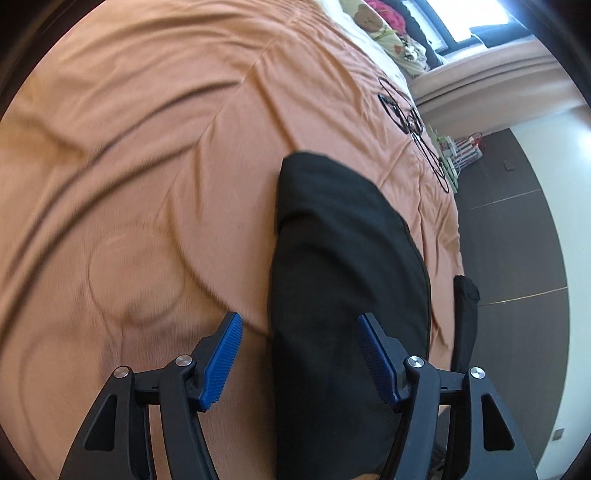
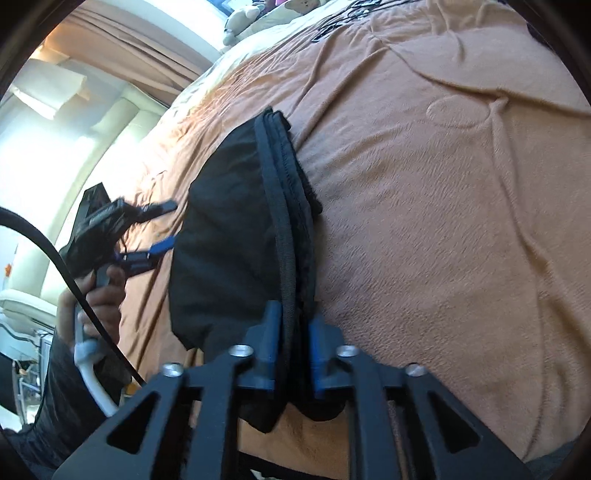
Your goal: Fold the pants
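The black pants (image 1: 343,295) lie folded on an orange bedspread (image 1: 147,147). My left gripper (image 1: 299,332) is open, its blue pads on either side of the pants' near part, just above the fabric. In the right wrist view my right gripper (image 2: 293,325) is shut on the stacked hem edge of the pants (image 2: 229,229), which run away from it across the bedspread (image 2: 443,221). The left gripper (image 2: 162,229) shows there too, open, at the pants' left side, held by a hand.
Pillows and soft toys (image 1: 388,33) lie at the head of the bed. Black embroidery (image 1: 410,118) marks the bedspread near its edge. Dark floor (image 1: 509,240) runs along the bed's right side. A black cable (image 2: 74,288) crosses the right wrist view.
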